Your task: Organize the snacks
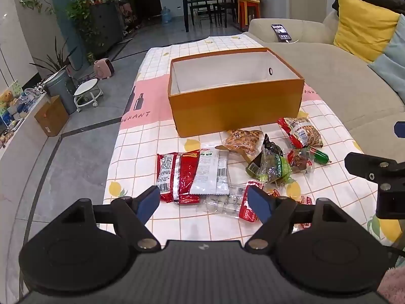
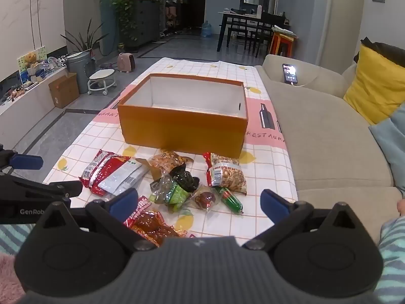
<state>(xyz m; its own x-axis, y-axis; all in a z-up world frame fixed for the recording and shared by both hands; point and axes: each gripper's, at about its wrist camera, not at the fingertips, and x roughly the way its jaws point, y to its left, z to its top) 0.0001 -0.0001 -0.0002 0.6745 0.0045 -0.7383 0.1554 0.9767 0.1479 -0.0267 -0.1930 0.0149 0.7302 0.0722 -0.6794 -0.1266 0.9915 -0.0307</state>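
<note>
An empty orange box stands on the checked tablecloth. Several snack packs lie in front of it: a red pack under a white one, a peanut bag, a green-pea bag, a green sausage. My left gripper hovers open over the near packs, with a clear packet lying loose below its jaws. My right gripper hovers open above the pea bag and sausage, touching nothing.
A beige sofa with a yellow cushion and a phone runs along the table's right side. The floor drops off at the left, with a stool, a cardboard box and plants. A dining table stands far back.
</note>
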